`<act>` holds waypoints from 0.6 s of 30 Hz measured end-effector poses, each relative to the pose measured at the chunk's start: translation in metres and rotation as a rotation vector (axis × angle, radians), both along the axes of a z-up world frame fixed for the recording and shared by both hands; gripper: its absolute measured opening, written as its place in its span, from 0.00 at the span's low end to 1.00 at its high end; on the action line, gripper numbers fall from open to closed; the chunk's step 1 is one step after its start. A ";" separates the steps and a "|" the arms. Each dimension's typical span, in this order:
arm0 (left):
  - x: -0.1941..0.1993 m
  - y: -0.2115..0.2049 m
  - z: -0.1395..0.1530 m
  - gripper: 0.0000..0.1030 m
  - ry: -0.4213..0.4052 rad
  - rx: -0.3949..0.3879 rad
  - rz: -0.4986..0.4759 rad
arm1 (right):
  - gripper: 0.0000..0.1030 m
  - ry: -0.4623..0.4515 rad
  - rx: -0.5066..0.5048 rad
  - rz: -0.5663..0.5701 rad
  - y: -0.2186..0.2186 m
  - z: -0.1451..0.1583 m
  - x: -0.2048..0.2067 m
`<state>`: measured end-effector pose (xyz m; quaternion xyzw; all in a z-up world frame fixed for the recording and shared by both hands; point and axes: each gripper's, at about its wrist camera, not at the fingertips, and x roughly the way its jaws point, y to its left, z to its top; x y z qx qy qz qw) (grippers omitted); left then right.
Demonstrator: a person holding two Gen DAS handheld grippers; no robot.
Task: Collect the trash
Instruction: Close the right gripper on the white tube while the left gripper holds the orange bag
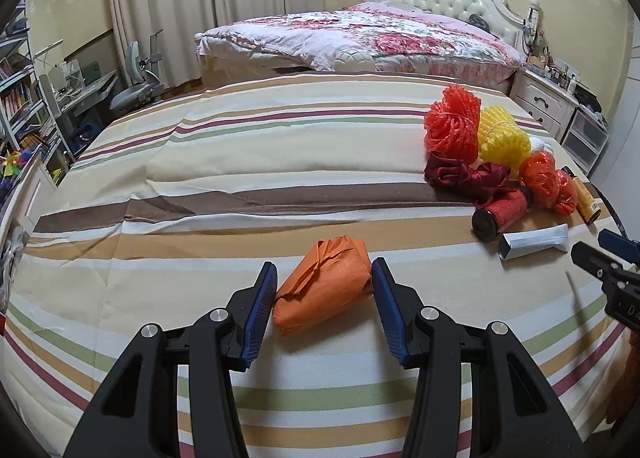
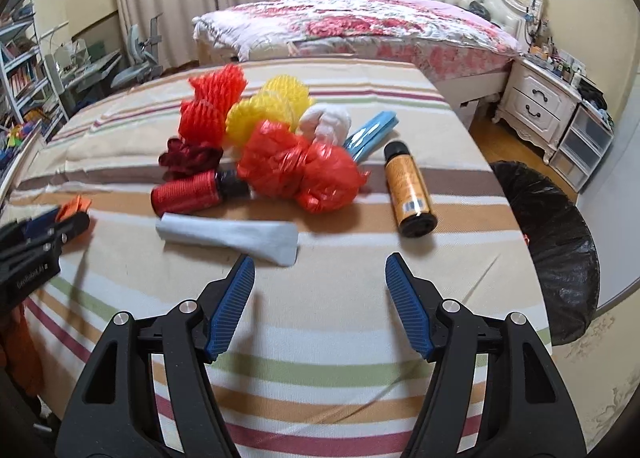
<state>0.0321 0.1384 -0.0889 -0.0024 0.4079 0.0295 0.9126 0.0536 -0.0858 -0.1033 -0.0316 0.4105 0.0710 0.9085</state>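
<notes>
orange wrapped packet, creased, tied folds

Both wrist cameras look steeply down along their fingers, close over the striped bed, sharing its trash pile.

Bin edge-cropped; blue pack half-hidden behind bag

Both claws look the same: chunky black plastic arms with triangular cutouts, shiny round silver screw heads at the joints, and ribbed blue pads on the fingers. The left claw has small white lettering on its side.
</notes>
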 end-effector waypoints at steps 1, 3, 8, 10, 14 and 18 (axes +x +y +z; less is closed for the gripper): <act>-0.001 0.000 0.000 0.47 0.000 -0.001 0.000 | 0.64 -0.006 0.006 -0.009 -0.002 0.003 0.003; -0.001 0.001 0.001 0.47 -0.003 -0.001 -0.001 | 0.65 -0.025 0.012 -0.031 -0.006 0.007 0.013; -0.001 0.000 0.001 0.47 -0.004 -0.002 -0.003 | 0.64 0.004 -0.025 -0.045 -0.004 0.002 0.044; 0.000 0.000 0.001 0.47 -0.003 -0.008 -0.001 | 0.64 0.029 -0.052 -0.037 -0.001 -0.003 0.048; 0.000 0.003 -0.001 0.47 0.003 -0.024 0.003 | 0.65 0.061 -0.061 -0.016 0.001 -0.009 0.036; 0.001 0.006 0.000 0.47 0.002 -0.035 0.006 | 0.66 0.085 -0.057 0.009 0.001 -0.008 0.017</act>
